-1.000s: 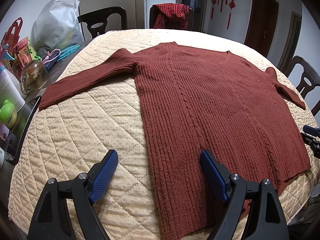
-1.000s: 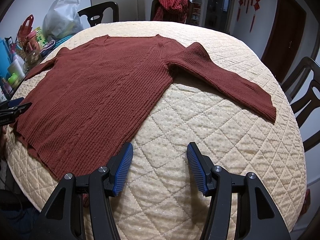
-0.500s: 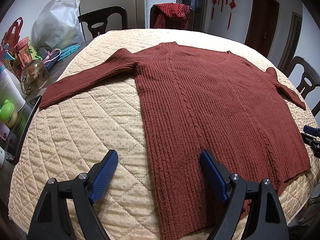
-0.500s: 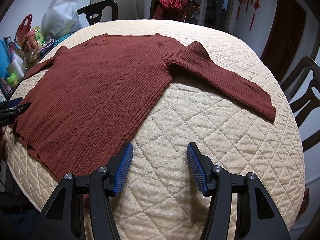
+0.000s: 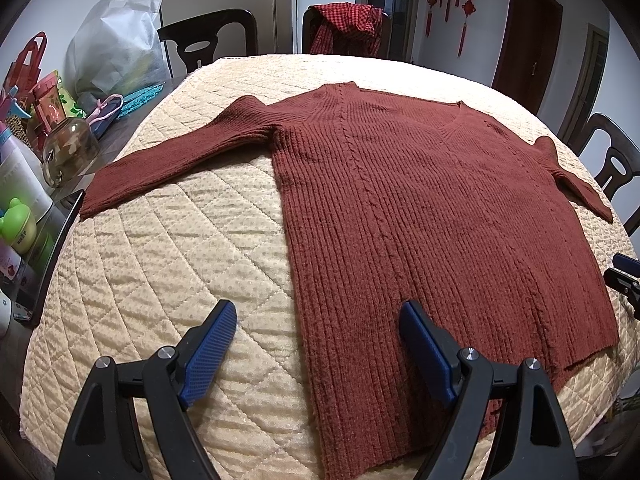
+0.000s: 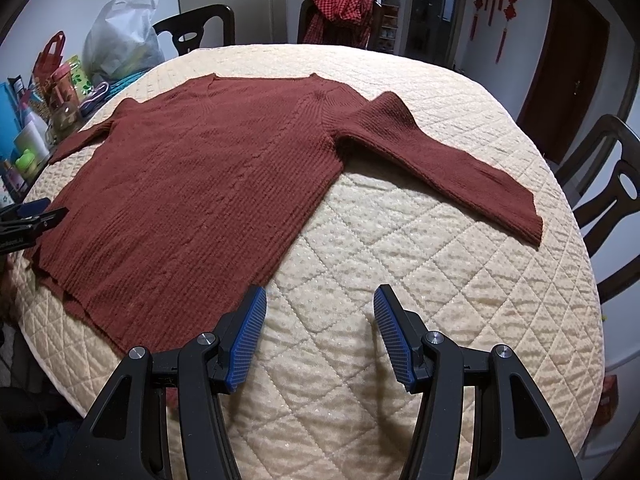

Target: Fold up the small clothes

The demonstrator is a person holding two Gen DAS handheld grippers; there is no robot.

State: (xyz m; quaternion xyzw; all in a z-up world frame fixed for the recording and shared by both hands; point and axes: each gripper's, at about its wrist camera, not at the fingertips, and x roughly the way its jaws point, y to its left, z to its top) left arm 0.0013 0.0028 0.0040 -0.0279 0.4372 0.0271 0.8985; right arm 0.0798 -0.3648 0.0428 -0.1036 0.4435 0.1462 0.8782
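Note:
A rust-red ribbed knit sweater [image 5: 420,208] lies flat on the quilted cream table cover [image 5: 168,264], sleeves spread to both sides; it also shows in the right wrist view [image 6: 208,192]. My left gripper [image 5: 318,320] is open and empty above the sweater's lower left hem. My right gripper [image 6: 320,306] is open and empty above the cover, just right of the sweater's lower right corner. The right sleeve [image 6: 448,164] stretches out toward the table's right edge. Each gripper shows at the edge of the other's view.
Bottles, a glass jar [image 5: 70,152] and bags crowd the table's left edge. A white plastic bag [image 5: 116,52] stands at the back left. Dark chairs [image 5: 208,40] ring the table; one holds a red checked cloth [image 5: 344,28].
The right wrist view has shifted slightly, so the sweater sits a little higher in it. The left gripper has hardly moved. Both stay open.

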